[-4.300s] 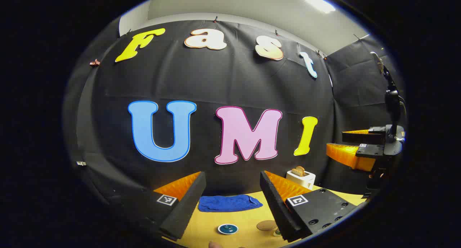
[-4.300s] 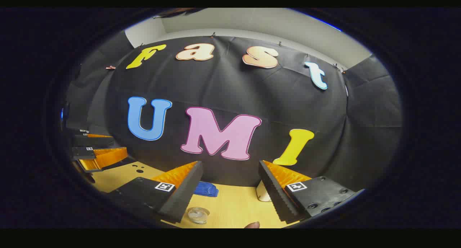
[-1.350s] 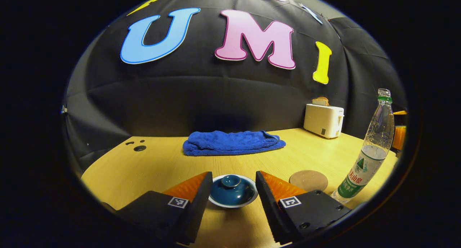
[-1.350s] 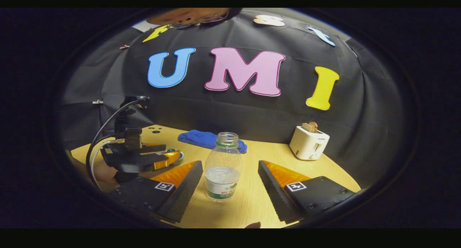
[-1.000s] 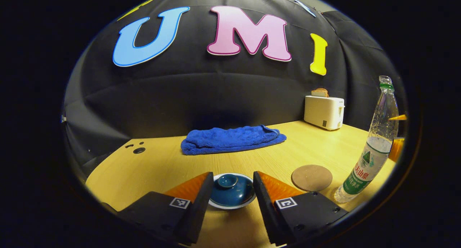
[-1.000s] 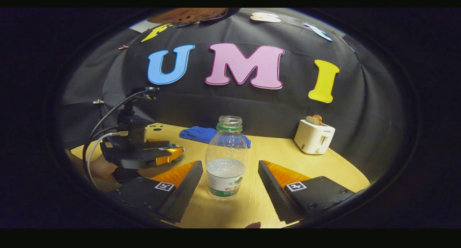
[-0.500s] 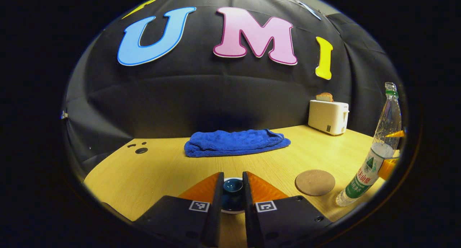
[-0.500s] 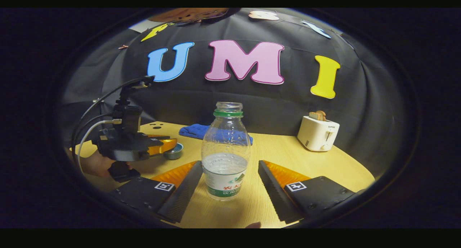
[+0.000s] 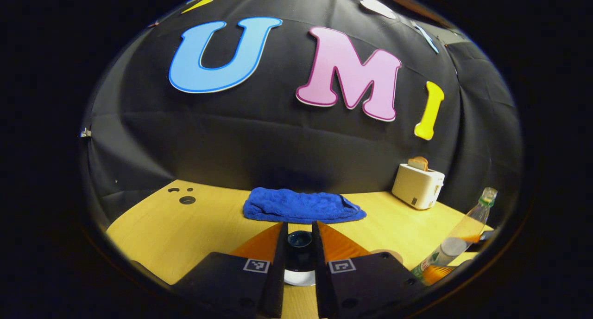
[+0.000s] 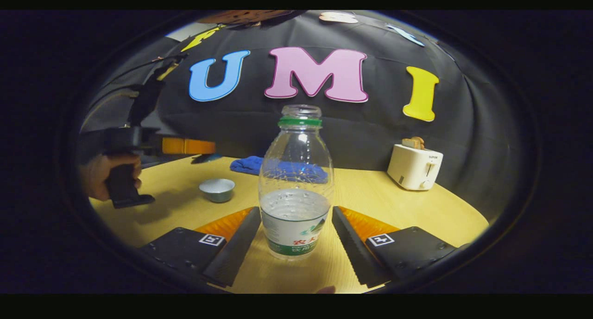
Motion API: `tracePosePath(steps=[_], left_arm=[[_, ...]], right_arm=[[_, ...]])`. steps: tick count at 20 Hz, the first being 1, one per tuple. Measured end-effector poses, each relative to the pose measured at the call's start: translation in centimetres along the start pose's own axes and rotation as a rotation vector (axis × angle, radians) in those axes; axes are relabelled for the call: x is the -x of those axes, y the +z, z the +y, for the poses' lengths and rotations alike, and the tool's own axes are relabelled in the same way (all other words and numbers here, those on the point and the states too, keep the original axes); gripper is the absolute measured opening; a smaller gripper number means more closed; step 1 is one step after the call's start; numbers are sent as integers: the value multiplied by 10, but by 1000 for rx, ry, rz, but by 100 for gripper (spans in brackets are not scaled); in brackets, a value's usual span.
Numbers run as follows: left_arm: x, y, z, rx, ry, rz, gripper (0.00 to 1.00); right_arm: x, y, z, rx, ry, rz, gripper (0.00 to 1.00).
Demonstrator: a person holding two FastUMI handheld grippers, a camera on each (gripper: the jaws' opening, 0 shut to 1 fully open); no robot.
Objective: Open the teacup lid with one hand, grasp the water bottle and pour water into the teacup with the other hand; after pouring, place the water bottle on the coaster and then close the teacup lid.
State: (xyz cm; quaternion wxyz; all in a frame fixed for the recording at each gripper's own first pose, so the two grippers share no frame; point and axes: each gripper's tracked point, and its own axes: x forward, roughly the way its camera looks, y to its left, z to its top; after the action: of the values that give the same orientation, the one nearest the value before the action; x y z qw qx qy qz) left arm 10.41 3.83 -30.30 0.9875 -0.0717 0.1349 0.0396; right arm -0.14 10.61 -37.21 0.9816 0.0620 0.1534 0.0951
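Left gripper (image 9: 299,245): I see its fingers pinching the dark teal ceramic teacup lid (image 9: 299,240) by the knob, both pressing on it. In the right gripper view the left gripper (image 10: 187,146) sits raised at far left, held by a hand (image 10: 99,173) on a black grip, with the lid's edge poking past its tip, clear of the cup.

Small grey uncovered teacup (image 10: 217,189) stands on the light wooden tabletop (image 10: 394,203), left of the bottle, below the raised left gripper.

Right gripper (image 10: 293,245): fingers spread, one either side of the clear plastic water bottle (image 10: 296,189). Bottle upright on the tabletop, uncapped, green neck ring, roughly a third full. Gaps at both fingers look tiny; I can't tell if either one touches it.

In the left gripper view the bottle (image 9: 451,245) sits at the right edge; round brown coaster (image 9: 389,252) is just left of it, mostly hidden behind the right-hand finger.

Far side: folded blue towel (image 9: 301,207) at centre, white toaster (image 9: 417,189) with a bread slice to the right.
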Motion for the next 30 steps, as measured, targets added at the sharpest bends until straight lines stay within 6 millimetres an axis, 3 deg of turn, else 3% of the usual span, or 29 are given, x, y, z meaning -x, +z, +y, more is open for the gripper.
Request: tracePosePath(steps=[3, 4, 7, 10, 11, 13, 17, 18, 19, 20, 22, 29, 30], left_arm=[[8, -1, 14, -4, 23, 10, 31], [11, -3, 19, -4, 34, 18, 28], [18, -10, 37, -13, 73, 34, 32], [24, -5, 51, -35, 108, 22, 35], [26, -5, 56, -46, 119, 20, 29], [30, -3, 63, -61, 133, 12, 32], [38, -1, 70, -71, 145, 6, 31], [40, -1, 72, -72, 148, 5, 35], [42, -2, 74, -69, 149, 5, 31], [45, -2, 76, -66, 152, 5, 35], [48, -5, 84, -65, 161, 7, 31], [58, -13, 102, -72, 191, 9, 31], [60, -13, 103, -69, 194, 9, 35]], right_arm=[[-5, -1, -2, -5, -10, 0, 90], [-8, -1, -2, -9, -13, 4, 84], [-15, 10, -8, 24, -48, 15, 75], [-25, 37, -17, 142, -101, -30, 75], [-30, 43, -17, 183, -109, -37, 75], [-42, 55, -17, 271, -127, -34, 75], [-65, 68, -17, 476, -150, -31, 75], [-70, 70, -16, 530, -156, -28, 75], [-75, 71, -13, 579, -159, -25, 75], [-80, 72, -11, 622, -156, -23, 75], [-90, 72, -5, 698, -149, -14, 75], [-116, 69, 10, 1003, -126, 0, 75], [-119, 69, 11, 1042, -125, -2, 75]])
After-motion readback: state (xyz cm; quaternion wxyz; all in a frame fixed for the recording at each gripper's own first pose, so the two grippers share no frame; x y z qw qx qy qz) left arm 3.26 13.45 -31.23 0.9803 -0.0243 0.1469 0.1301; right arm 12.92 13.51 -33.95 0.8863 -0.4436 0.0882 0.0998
